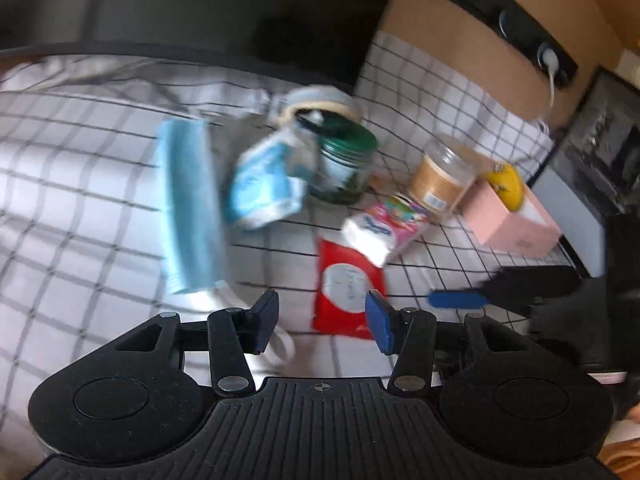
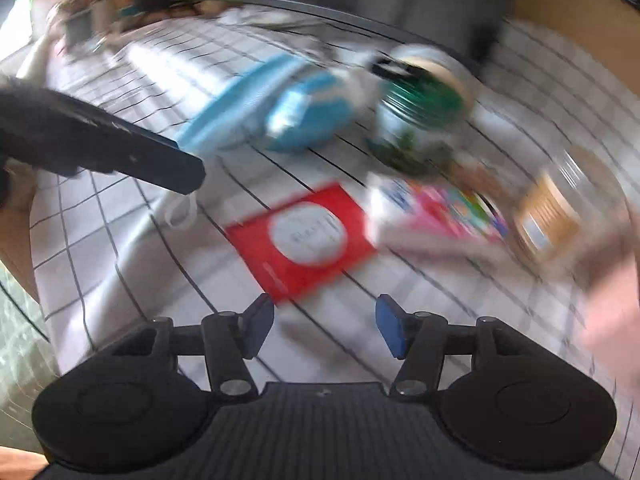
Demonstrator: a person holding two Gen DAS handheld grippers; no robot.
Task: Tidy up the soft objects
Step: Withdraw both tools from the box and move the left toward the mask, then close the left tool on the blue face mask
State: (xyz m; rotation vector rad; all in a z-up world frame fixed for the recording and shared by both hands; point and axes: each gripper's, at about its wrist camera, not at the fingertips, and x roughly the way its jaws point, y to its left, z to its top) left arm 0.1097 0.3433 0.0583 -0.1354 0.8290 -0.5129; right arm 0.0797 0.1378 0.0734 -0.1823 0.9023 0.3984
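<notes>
Both sets of jaws are spread and hold nothing: the left gripper (image 1: 322,322) and right gripper (image 2: 325,326) hover above the checked cloth (image 1: 80,184). Just ahead lies a red packet (image 1: 348,288), touching a pink tissue pack (image 1: 384,228). Beyond: blue face mask (image 1: 190,208), blue-white pack (image 1: 264,184), green-lidded jar (image 1: 348,160), amber jar (image 1: 440,180), pink box (image 1: 512,220).

A white grid-checked cloth (image 1: 100,184) covers the desk — on it lie a blue face mask (image 1: 190,204), blue-white packet (image 1: 266,182), red packet (image 1: 346,286), colourful tissue pack (image 1: 386,226), two jars and a pink box (image 1: 510,220).
</notes>
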